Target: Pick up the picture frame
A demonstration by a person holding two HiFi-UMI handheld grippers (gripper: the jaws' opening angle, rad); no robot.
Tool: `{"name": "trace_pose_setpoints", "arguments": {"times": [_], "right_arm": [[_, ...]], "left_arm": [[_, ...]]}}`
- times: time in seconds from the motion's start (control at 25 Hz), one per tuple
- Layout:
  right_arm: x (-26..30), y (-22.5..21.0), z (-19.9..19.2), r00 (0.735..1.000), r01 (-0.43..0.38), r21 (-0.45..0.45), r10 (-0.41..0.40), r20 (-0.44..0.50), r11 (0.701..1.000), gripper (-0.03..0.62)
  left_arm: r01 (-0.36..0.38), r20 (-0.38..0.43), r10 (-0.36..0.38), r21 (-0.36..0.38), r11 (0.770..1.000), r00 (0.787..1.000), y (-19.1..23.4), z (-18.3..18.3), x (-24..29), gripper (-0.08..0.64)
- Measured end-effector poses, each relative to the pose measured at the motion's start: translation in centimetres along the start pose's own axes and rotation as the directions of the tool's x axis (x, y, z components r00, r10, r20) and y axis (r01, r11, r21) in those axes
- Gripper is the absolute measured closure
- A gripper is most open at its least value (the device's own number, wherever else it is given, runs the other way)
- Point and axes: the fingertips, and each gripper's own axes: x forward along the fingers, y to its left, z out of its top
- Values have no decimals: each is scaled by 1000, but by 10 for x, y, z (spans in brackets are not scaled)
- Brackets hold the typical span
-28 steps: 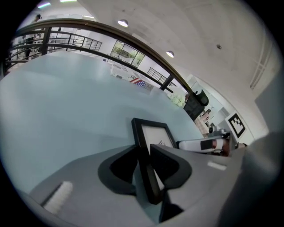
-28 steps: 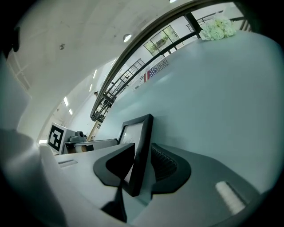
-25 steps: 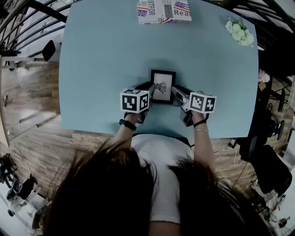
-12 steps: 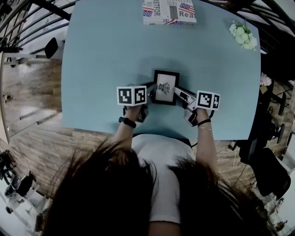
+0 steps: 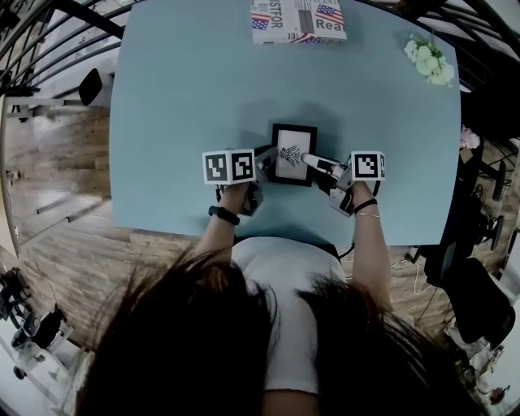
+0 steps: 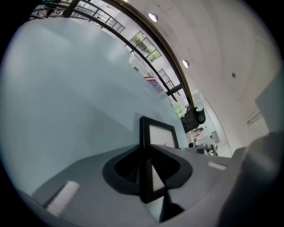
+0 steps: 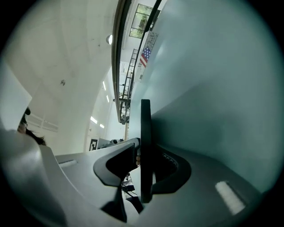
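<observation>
Both grippers have closed in since the earlier frame. The left gripper [image 5: 265, 161] and right gripper [image 5: 314, 160] each pinch a side edge of the picture frame [image 5: 293, 153], midway along the table's [image 5: 162, 122] front edge. Recommended: keep equal squeeze and raise both level, together.

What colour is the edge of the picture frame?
Black. The picture frame has a black border round a white picture with a small dark drawing; the head view shows it best.

I see a pale blue table [image 5: 179, 97] — a printed box [image 5: 298, 20] at its far edge, white flowers [image 5: 429, 61] by the far right corner.
</observation>
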Motion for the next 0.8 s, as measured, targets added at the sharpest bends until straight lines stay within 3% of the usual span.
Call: {"name": "trace_pose_setpoints", "arguments": {"times": [0.36,0.48,0.68,0.8], "right_arm": [[30,10,5,1000,-25,-17,25,18,1000,503],[28,6,5,1000,5,-19,-4,19,1000,506],[29,1,5,999,38,-16,-37,33,999,575],[28,-1,6,998,52,-15,-52,43,999,575]], "left_arm": [[3,1,-3,-1,1000,1000,-1,-1,0,430],[3,3,-3,3,1000,1000,-1,-1,0,430],[-4,9,4,7,1000,1000,-1,-1,0,430],[-9,13,9,9,1000,1000,0,-1,-1,430]]}}
